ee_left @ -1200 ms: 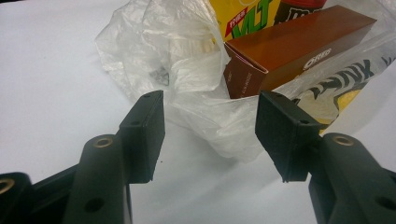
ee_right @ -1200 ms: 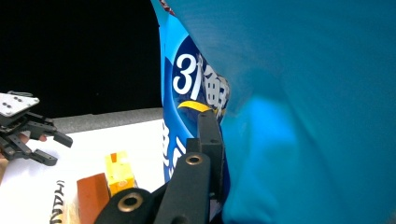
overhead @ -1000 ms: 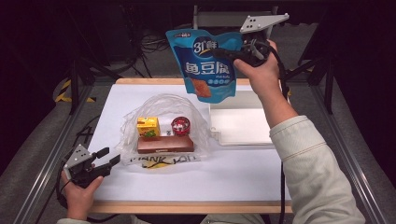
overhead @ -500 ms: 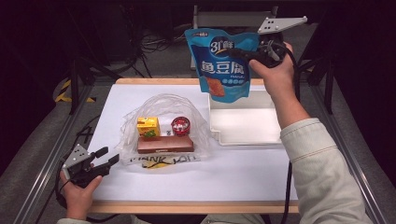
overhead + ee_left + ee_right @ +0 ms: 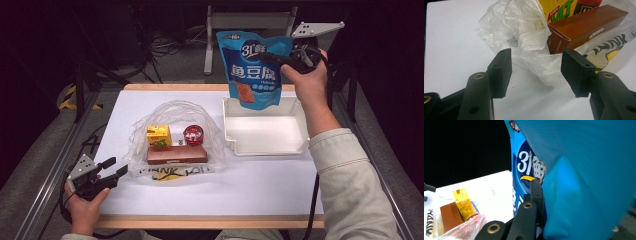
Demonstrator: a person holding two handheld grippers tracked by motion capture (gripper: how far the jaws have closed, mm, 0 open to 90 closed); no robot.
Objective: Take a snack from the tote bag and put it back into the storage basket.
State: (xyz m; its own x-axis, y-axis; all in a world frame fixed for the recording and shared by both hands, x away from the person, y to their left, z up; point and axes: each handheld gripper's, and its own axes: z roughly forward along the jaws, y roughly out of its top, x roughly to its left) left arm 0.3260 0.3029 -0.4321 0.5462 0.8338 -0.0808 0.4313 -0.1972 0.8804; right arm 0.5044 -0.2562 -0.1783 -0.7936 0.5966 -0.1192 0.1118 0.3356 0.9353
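Right tongs [image 5: 280, 60] are pinching the blue pouch [image 5: 252, 70] over the white tray [image 5: 265, 145] for dropping; left tongs [image 5: 112, 168] are waiting, spread wide, beside the plastic bag [image 5: 175, 112]

Your blue snack pouch [image 5: 254, 70] hangs upright at upper right of the high view, white lettering and an orange food picture facing you, bottom edge over the white tray [image 5: 265, 134].

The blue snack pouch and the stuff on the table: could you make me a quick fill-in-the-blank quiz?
1. The right gripper holds the blue pouch above the white ____.
2. The left gripper has its jaws ____.
3. The brown box lies inside a clear plastic ____.

Missing words: tray; open; bag
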